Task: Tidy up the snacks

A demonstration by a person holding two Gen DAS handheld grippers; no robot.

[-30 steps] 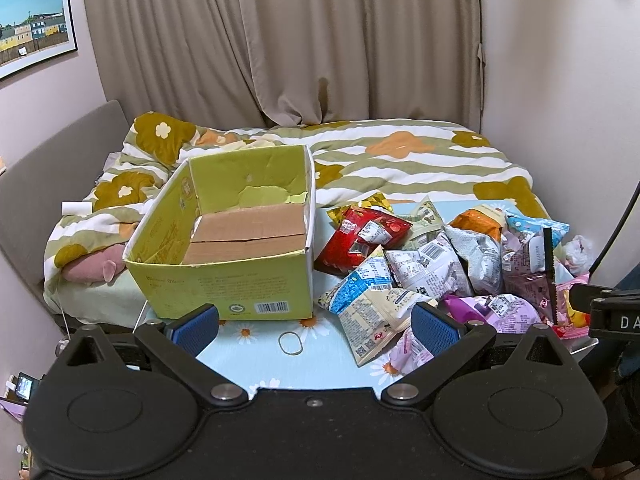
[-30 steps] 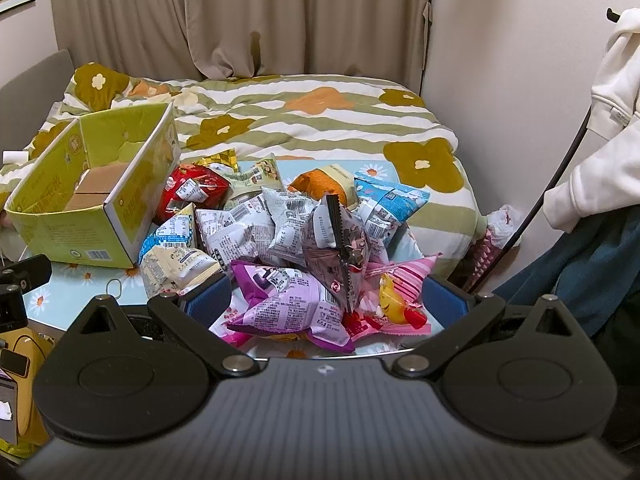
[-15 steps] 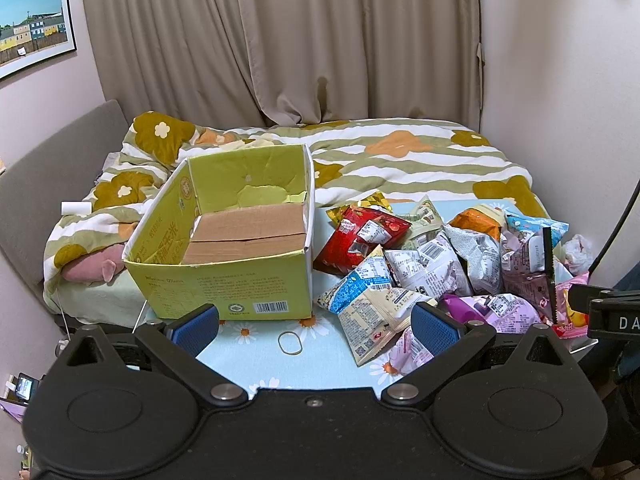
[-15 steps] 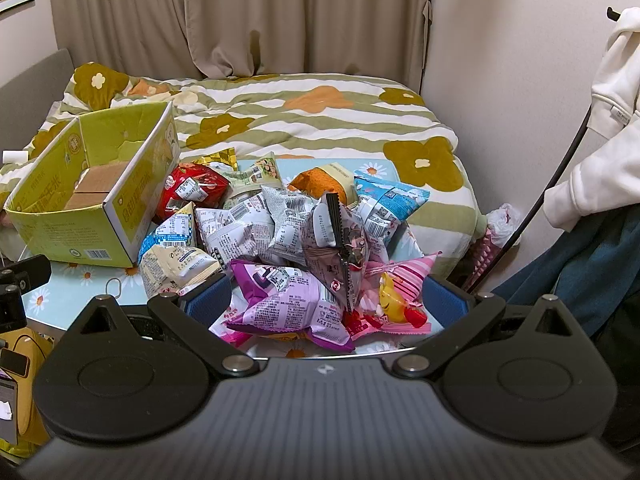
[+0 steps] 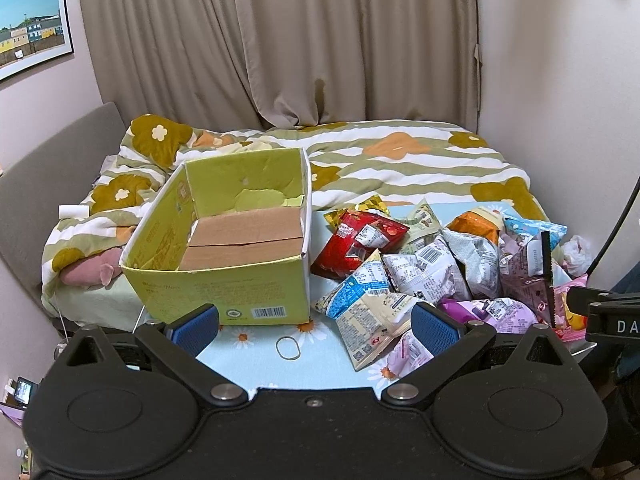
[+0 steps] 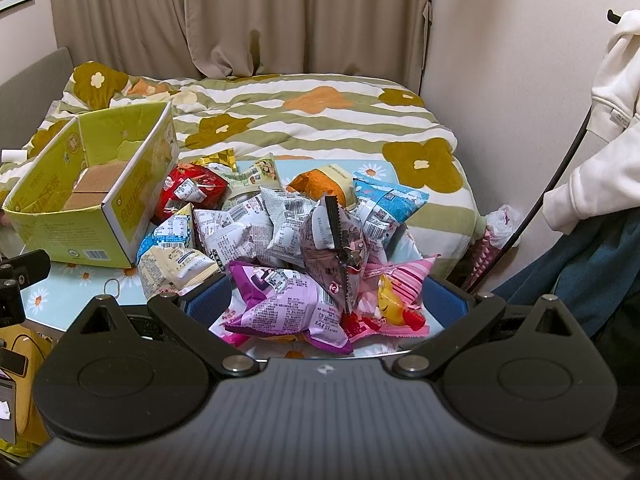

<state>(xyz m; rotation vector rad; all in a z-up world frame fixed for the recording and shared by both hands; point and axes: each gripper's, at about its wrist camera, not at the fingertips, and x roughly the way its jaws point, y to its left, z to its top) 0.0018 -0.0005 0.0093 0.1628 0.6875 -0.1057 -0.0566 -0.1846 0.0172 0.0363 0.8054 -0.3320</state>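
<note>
Your left gripper [image 5: 314, 328] is spread wide and holds nothing; its blue pads [image 5: 197, 325] hover low over the near edge of the table [image 5: 256, 354], touching no packet. Your right gripper [image 6: 326, 300] is likewise wide and unloaded, its pads [image 6: 210, 300] flanking the purple packet [image 6: 288, 300] without contact. Taking the green box [image 5: 224, 252] as landmark: a rubber band [image 5: 288, 347] lies just in front of it; the snack pile [image 6: 280, 232] sits directly to its right, the cream packet [image 5: 372, 320] nearest you, the red packet [image 5: 358, 240] beside its right wall, and the orange packet [image 6: 320, 182] at the far side. The box stands open, with only cardboard flaps visible inside. Beyond it lies the flowered bedspread [image 5: 400, 160].
</note>
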